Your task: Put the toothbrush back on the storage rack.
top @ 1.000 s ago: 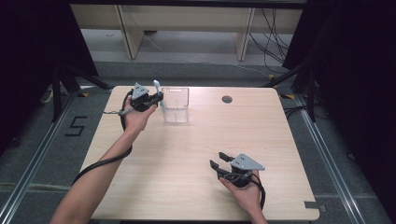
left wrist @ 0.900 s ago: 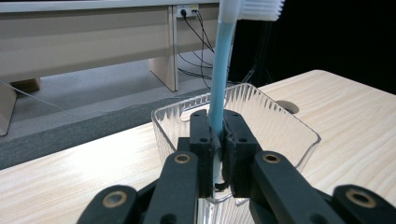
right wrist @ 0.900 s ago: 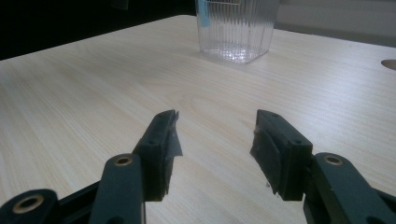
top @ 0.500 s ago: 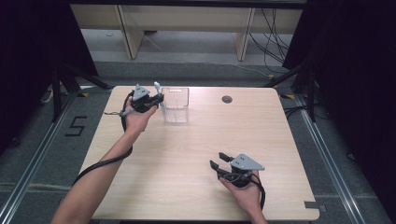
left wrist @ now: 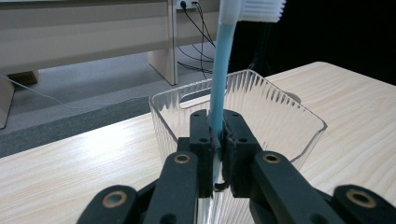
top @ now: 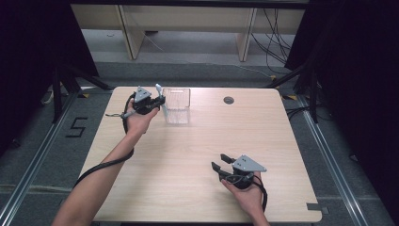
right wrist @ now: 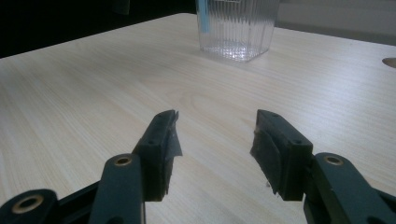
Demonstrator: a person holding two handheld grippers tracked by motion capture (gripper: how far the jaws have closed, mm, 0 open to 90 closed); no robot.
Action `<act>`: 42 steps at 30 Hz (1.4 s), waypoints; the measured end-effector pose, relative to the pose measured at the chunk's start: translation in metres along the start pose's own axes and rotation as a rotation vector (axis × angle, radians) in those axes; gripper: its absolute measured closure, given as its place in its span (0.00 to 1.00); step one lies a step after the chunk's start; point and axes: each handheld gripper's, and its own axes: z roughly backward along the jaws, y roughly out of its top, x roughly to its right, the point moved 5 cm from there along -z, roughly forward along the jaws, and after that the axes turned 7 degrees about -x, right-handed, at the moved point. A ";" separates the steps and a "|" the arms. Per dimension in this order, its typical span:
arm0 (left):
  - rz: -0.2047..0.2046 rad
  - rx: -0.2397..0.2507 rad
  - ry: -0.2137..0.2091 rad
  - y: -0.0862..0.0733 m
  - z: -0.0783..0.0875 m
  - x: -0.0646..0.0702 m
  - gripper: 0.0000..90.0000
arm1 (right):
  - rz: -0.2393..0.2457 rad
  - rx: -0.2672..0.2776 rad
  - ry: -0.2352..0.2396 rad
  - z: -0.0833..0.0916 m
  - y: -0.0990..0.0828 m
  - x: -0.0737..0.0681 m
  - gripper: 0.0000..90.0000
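Now my left gripper (left wrist: 217, 140) clamps the toothbrush (left wrist: 223, 60) upright beside the clear cup (left wrist: 280, 116), not yet dropped in; right gripper (right wrist: 215, 140) gapes, idle.

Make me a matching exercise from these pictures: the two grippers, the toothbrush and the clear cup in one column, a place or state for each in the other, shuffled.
Things:
1. left gripper
2. right gripper
3. toothbrush
4. clear ribbed cup

Places or states:
A. stands at the far side of the table, nothing in it yet
B. jaws apart, nothing between them, low over the near right of the table
C. upright, bristle head on top, blue handle
D. shut on a handle, right beside the cup's rim

Pairs: 1-D, 2-B, 3-C, 4-A
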 end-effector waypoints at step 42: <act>0.003 -0.017 0.010 -0.004 -0.005 0.000 0.91 | 0.008 0.008 0.001 -0.002 0.000 -0.001 0.55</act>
